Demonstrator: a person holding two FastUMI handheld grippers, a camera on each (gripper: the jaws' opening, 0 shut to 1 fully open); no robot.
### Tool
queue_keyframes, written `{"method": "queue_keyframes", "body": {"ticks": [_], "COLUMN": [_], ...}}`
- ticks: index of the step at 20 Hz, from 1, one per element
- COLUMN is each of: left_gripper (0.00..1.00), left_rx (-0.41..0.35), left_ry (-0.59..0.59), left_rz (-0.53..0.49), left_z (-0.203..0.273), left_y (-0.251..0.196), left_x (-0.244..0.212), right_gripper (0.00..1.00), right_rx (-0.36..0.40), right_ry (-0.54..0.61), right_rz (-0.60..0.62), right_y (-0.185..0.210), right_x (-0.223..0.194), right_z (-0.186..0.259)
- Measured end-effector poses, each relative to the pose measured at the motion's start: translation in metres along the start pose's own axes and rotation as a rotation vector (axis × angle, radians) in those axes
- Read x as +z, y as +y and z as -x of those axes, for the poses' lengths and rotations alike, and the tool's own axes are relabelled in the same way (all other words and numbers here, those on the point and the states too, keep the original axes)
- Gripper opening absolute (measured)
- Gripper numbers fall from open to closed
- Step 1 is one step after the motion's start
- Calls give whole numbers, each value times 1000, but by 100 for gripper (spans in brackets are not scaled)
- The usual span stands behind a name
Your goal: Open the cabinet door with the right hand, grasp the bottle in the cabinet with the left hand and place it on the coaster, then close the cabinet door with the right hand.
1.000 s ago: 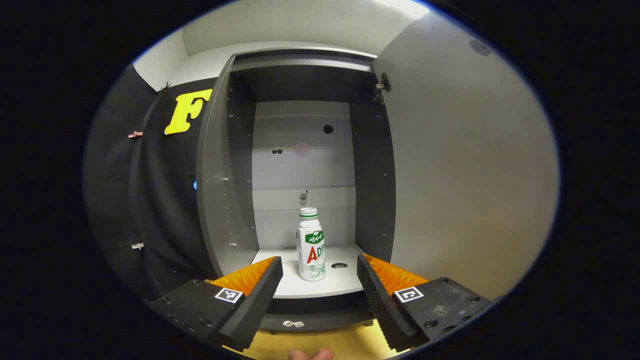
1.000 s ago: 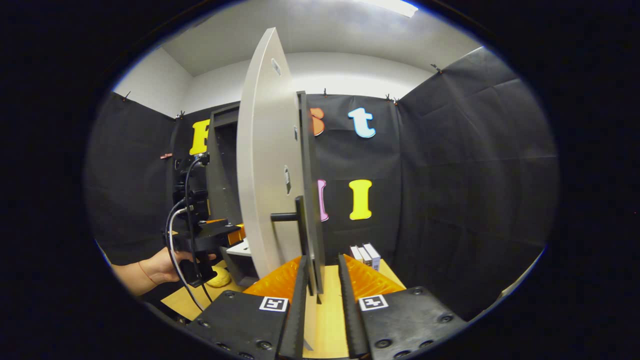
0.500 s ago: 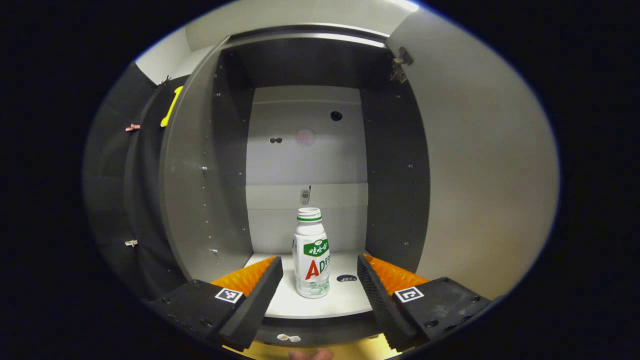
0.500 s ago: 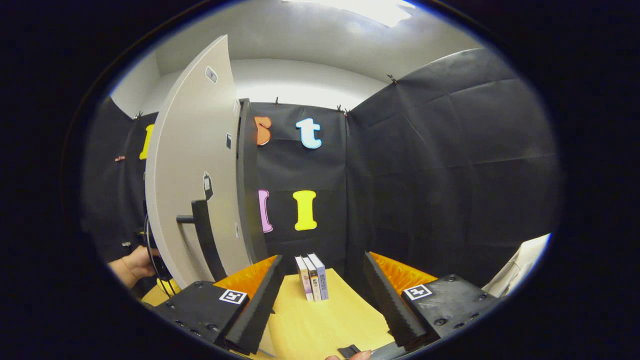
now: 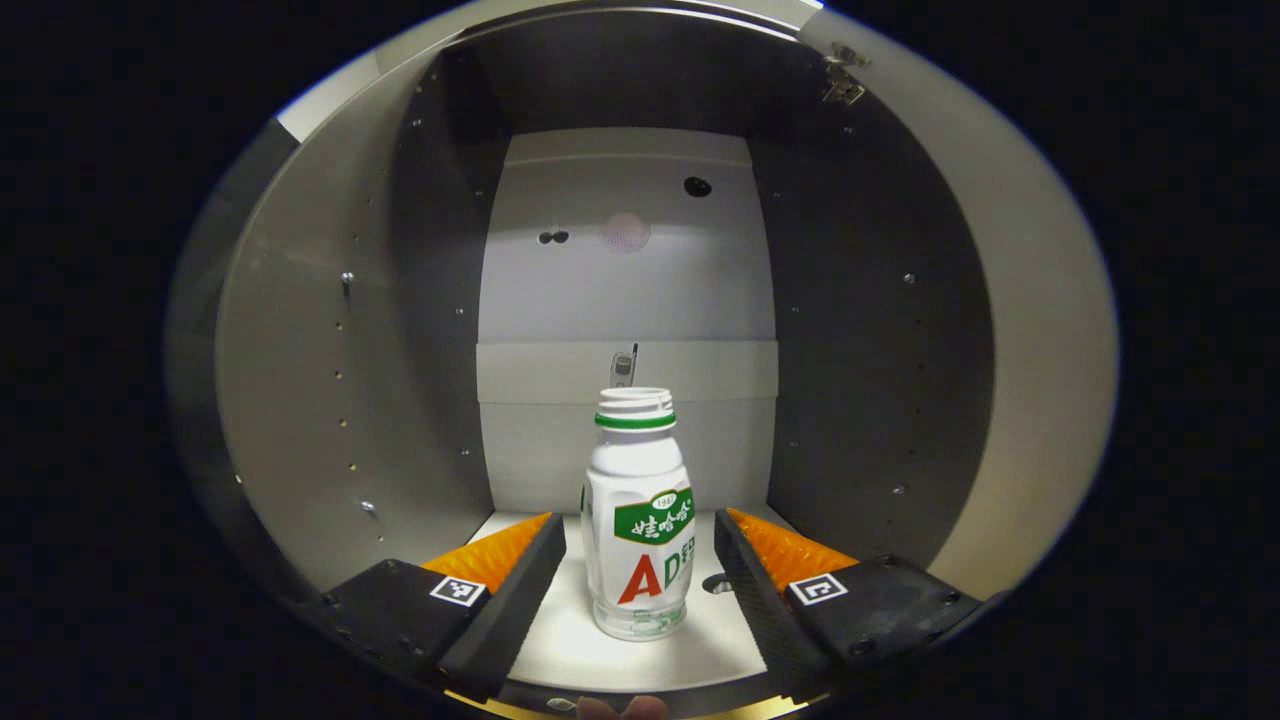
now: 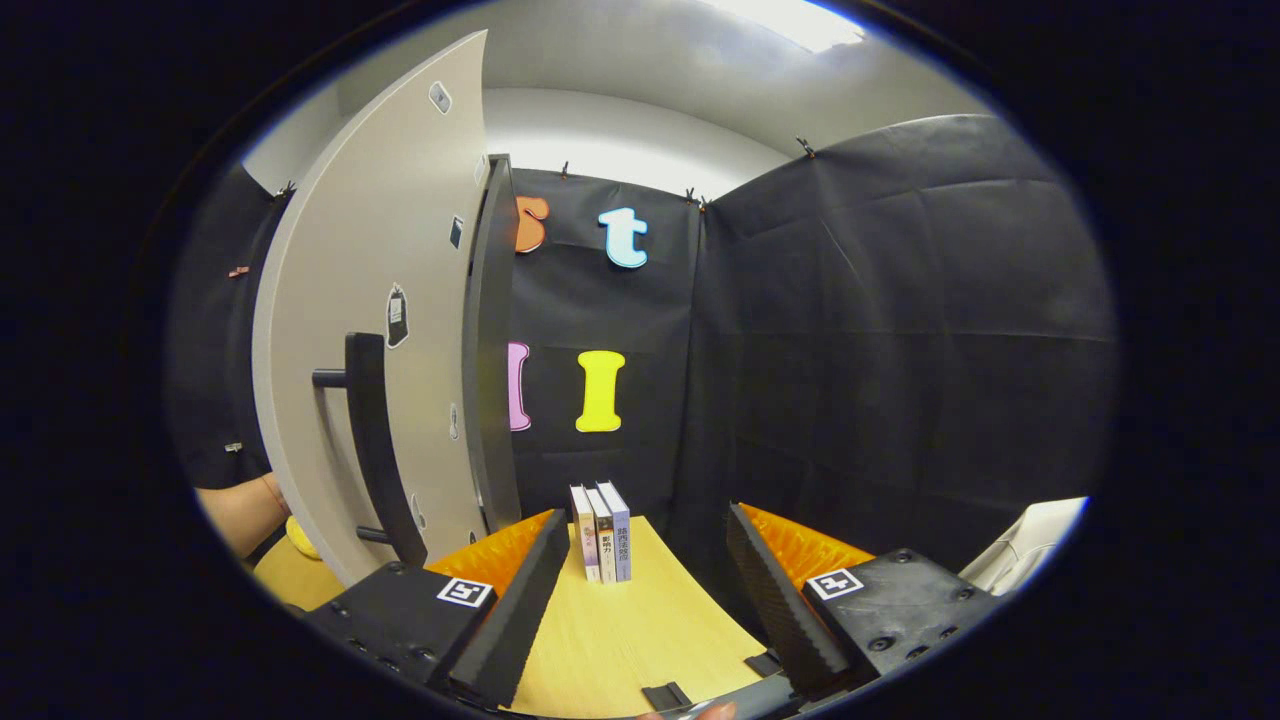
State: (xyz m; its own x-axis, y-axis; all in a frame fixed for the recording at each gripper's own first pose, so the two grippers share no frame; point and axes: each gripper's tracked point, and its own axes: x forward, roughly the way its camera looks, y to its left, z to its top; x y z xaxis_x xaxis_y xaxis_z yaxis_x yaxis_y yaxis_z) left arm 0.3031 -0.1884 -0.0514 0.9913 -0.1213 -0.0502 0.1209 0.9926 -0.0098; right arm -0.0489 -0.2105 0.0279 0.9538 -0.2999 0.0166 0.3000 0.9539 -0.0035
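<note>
One smooth, round-shouldered plastic bottle

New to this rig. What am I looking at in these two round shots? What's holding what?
No robot arm here: a person carries a two-finger gripper in each hand, and a fisheye camera rides on each one, looking along its fingers.

The left gripper view looks into the open cabinet. The left gripper is open, with the bottle standing upright on the cabinet floor between its fingers, not yet squeezed.

The right gripper view looks past the open cabinet door and its handle. The right gripper is open and holds nothing. Ahead on the wooden table stand three small books.
</note>
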Motion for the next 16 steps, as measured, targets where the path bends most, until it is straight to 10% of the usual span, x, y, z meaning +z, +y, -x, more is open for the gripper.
{"method": "queue_keyframes", "body": {"ticks": [16], "left_gripper": [79], "left_rx": [-28], "left_ry": [-21], "left_rz": [-50], "left_z": [27], "left_y": [4], "left_x": [23], "right_gripper": [99], "right_rx": [-2], "right_ry": [0], "right_rz": [-6], "right_y": [11], "right_x": [-2], "right_z": [-15]}}
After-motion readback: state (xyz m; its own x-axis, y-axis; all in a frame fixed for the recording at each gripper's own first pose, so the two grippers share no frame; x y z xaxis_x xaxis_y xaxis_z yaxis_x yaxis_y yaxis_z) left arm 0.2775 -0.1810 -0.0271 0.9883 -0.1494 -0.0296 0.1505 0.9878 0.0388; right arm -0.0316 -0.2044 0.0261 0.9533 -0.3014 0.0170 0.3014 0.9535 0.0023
